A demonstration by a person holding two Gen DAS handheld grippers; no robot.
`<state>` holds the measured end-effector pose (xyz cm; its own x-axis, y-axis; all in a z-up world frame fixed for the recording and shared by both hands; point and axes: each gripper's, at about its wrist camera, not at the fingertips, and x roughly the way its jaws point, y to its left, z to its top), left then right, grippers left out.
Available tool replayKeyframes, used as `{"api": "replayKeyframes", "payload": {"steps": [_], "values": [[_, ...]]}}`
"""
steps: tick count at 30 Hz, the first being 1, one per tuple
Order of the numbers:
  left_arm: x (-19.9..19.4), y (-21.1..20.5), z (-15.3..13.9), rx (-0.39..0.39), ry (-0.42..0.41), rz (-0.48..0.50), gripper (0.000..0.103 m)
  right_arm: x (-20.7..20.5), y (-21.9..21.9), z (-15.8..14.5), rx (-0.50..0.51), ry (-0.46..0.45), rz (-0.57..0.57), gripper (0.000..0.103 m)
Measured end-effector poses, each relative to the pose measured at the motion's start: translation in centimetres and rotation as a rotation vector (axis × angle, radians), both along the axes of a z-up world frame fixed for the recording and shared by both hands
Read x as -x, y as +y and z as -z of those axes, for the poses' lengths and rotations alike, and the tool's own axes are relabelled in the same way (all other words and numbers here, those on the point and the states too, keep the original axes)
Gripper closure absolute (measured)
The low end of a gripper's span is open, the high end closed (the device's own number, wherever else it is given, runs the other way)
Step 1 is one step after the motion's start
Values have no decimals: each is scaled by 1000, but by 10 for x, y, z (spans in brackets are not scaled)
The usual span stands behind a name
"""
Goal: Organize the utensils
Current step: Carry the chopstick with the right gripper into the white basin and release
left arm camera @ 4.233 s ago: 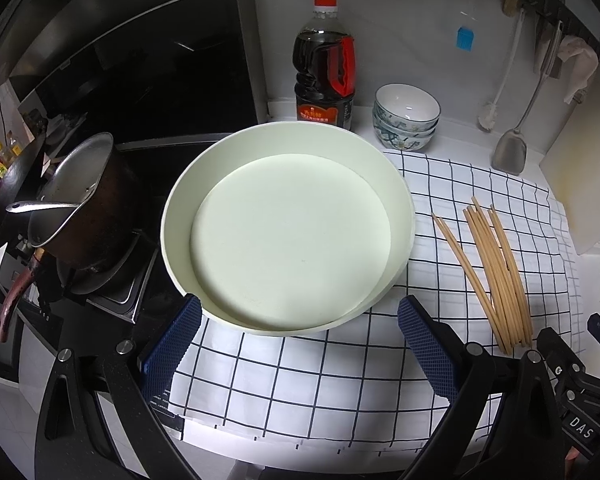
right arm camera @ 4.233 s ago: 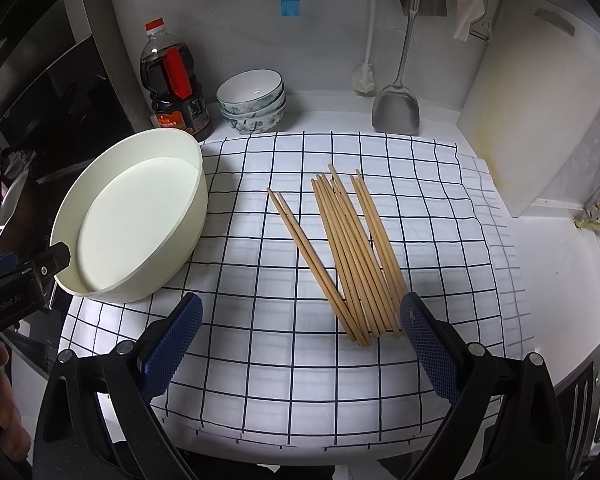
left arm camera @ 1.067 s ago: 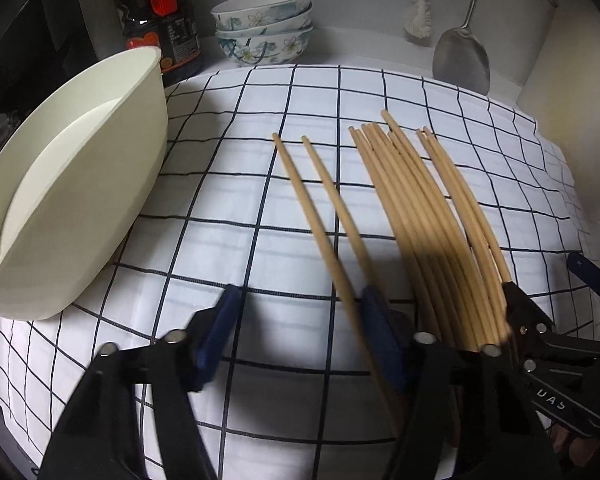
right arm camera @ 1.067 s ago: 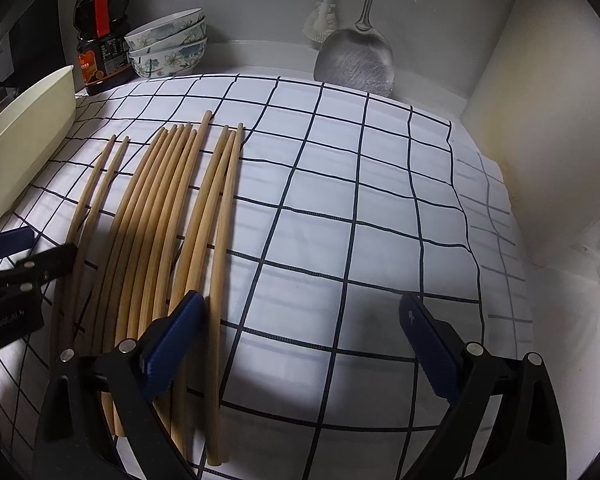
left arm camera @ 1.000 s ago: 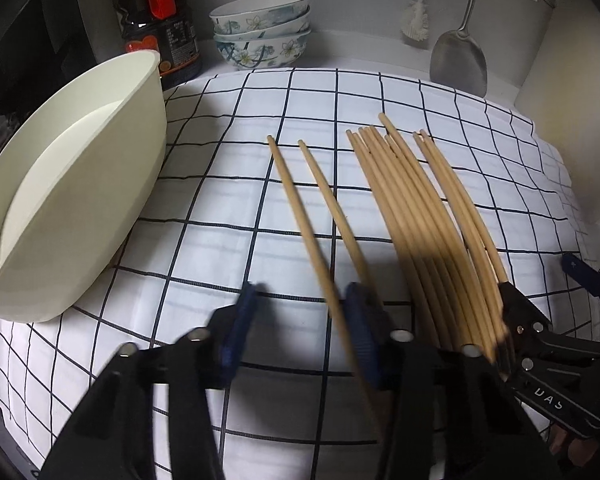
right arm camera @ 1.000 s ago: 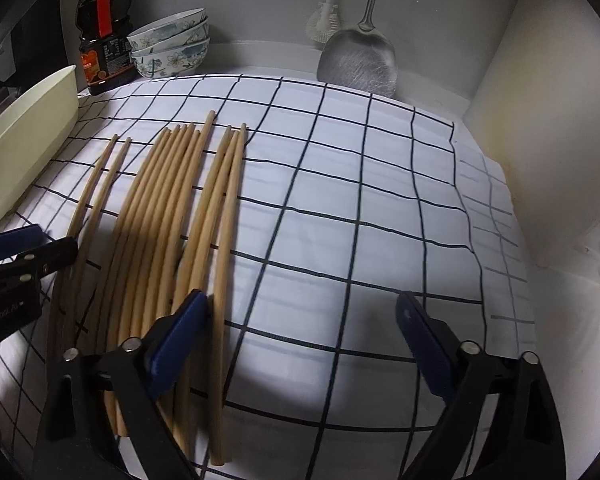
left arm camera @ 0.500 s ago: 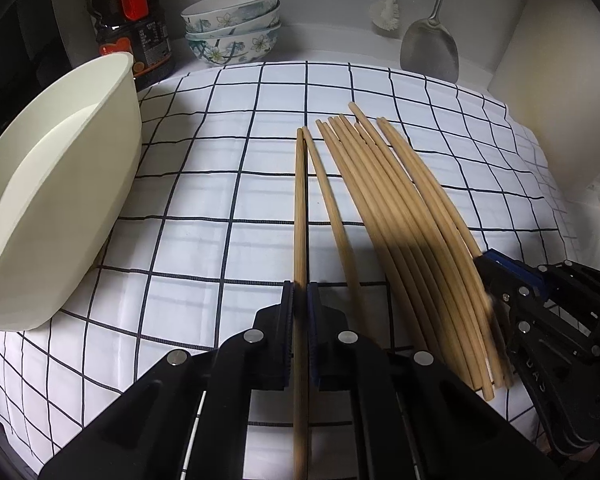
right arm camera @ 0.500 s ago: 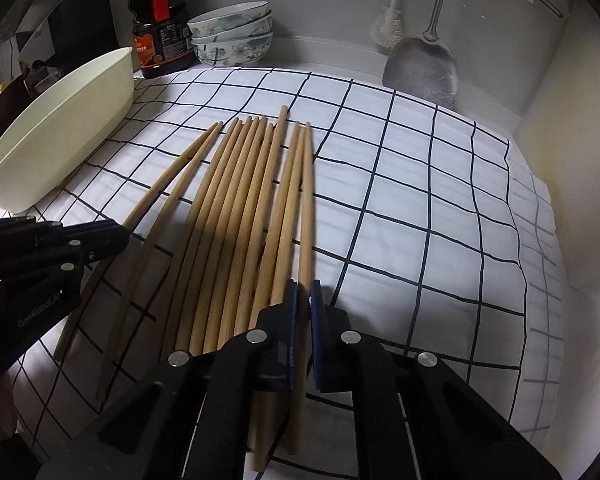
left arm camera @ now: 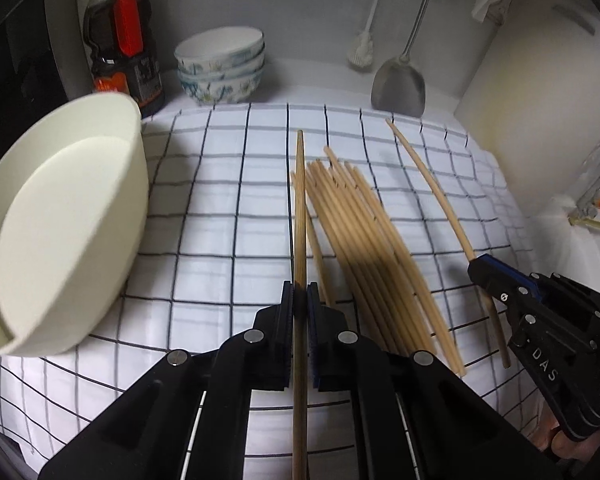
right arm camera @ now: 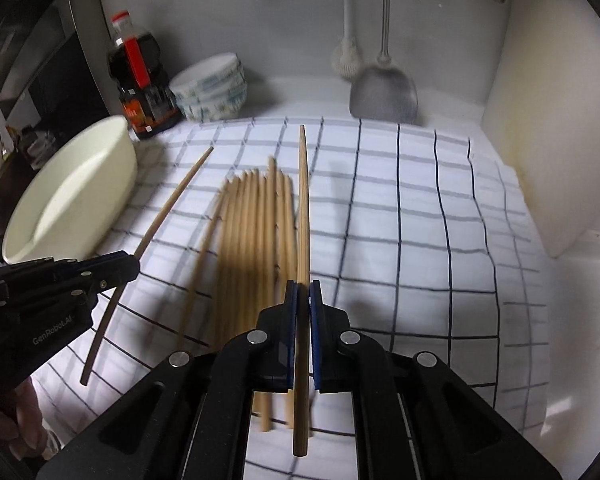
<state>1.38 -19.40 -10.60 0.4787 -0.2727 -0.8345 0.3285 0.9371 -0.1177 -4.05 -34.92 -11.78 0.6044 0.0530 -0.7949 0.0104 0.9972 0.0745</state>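
One chopstick [left arm camera: 299,216] is clamped in the left tool [left arm camera: 299,304], another chopstick [right arm camera: 303,216] in the right tool [right arm camera: 303,300]; each is pinched toward its near end and held clear of the checked cloth [left arm camera: 204,216]; remaining chopsticks [left arm camera: 360,248] lie bundled between; the cream basin [left arm camera: 60,216], well apart at left, is the probable destination.

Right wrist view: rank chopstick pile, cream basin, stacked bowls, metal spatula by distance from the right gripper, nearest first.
From the right gripper:
1. Chopstick pile, just left on the cloth.
2. Cream basin, far left.
3. Stacked bowls, back left, and metal spatula, back wall: too close to call.
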Motion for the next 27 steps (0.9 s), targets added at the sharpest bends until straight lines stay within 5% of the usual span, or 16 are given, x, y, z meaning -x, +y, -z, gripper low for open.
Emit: {"api": "replayKeyframes", "payload": {"steps": [13,20,27], "values": [[-10,127,-76,28,-114,-111,96,-20,106,-57,-59,-112,-64,97],[-38,207,-66,-8,-97,-200,96,-56,181,-58,-116,-98,-143,97],[-70,245,-43,-16,-69,-202,96,-95,247,-36,-152,-28,-172,97]]}}
